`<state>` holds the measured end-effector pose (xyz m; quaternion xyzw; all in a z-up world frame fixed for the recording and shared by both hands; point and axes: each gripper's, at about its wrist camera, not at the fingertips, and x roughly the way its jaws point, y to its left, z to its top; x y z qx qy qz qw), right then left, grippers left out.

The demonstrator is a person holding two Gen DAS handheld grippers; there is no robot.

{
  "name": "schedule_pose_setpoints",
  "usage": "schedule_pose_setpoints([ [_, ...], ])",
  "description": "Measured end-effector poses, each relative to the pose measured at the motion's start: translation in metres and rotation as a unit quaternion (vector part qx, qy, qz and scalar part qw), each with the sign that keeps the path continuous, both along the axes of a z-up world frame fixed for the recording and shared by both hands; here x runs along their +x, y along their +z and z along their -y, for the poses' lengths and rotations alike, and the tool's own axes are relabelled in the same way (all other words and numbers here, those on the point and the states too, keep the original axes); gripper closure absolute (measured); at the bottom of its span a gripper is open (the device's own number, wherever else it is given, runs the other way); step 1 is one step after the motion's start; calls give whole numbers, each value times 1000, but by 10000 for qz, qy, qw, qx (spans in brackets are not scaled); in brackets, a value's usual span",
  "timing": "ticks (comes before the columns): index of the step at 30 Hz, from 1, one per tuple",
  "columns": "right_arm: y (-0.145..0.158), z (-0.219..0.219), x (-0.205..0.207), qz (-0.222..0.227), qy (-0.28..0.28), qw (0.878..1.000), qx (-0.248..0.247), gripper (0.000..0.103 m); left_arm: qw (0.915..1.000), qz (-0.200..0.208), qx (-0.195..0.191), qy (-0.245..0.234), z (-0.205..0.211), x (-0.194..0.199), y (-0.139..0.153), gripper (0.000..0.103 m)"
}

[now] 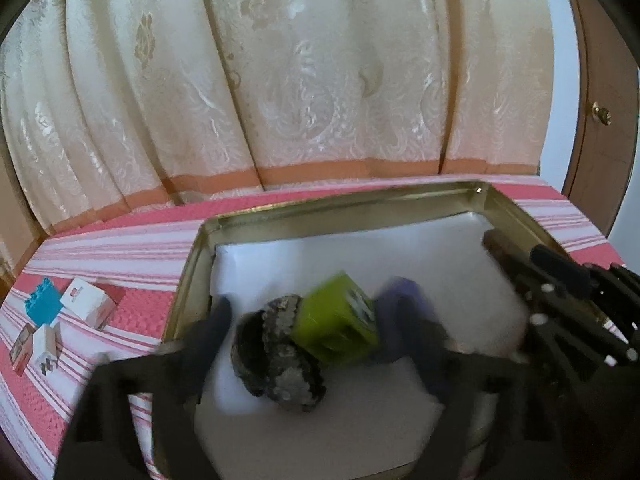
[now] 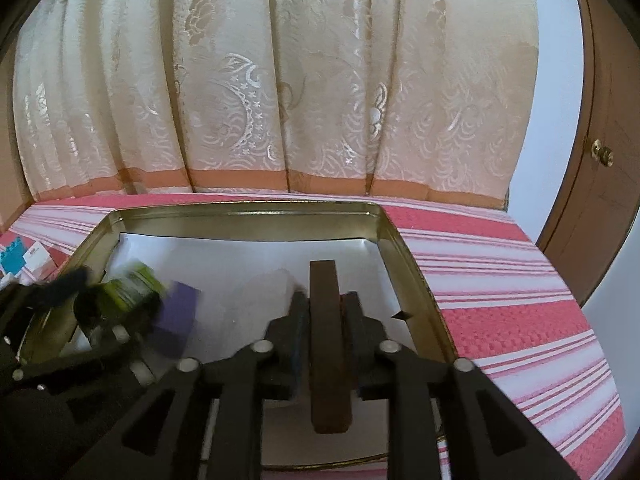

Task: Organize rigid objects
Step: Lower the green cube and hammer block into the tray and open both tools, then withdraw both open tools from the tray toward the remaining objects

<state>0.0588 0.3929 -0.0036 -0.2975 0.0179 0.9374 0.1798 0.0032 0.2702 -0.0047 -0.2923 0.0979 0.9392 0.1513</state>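
We look over a desk (image 2: 520, 280) covered in a pink cloth with white stripes; at twelve o'clock a cream damask curtain (image 1: 280, 80) with an orange band hangs down to its far edge; at three o'clock stand a pale wall and a brown wooden door (image 2: 608, 184) with a brass knob (image 2: 603, 153).

A shallow gold metal tin (image 1: 516, 208) sits on the cloth, lined with white paper; our left gripper (image 1: 320, 328) reaches into it with its jaws spread wide, apart from what lies between them; between the jaws lie a green cube (image 1: 336, 320), blurred, and a dark sequinned band (image 1: 280, 356) touching the cube at its eight o'clock side; a purple block (image 1: 404, 300), also blurred, lies just beside the cube at three o'clock.

Our right gripper (image 2: 324, 308) is over the right half of the tin; its jaws are closed narrowly on a flat brown bar (image 2: 326, 320), held on edge and pointing toward twelve o'clock; in the left wrist view this gripper and the bar's tip show at three o'clock.

Outside the tin, at nine o'clock on the cloth, rest a blue toy brick (image 1: 42, 304), a white and red box (image 1: 90, 300) just beside it, a white charger plug (image 1: 46, 346), and a small carton (image 1: 22, 350) whose print we cannot read.
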Motion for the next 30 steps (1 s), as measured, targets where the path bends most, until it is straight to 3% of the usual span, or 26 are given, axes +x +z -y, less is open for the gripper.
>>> schedule_pose_setpoints([
  [2, 2, -4, 3, -106, -132, 9999, -26, 52, 9999, -109, 72, 43, 5, 2, 2, 8],
  [4, 4, -11, 9, -283, -289, 9990, -167, 39, 9997, -93, 221, 58, 12, 1, 3, 3],
  [8, 9, -20, 21, -781, -393, 9952, -428, 23, 9993, -142, 347, 29, 19, 1, 6, 1],
  [12, 12, -18, 24, -945, -413, 9939, -392, 22, 9988, -484, 108, 17, 17, 12, 9, 1],
  [17, 12, -24, 30, -1098, -539, 9914, -458, 22, 9972, -743, 101, 54, 27, 18, 14, 1],
  [22, 16, -26, 42, -1370, -866, 9860, -400, 22, 9974, -668, 222, 127, 41, 16, 13, 1],
  [30, 24, -6, 57, -1724, -1248, 9769, 189, 22, 9970, -580, 465, 203, 64, 15, 12, 1],
])
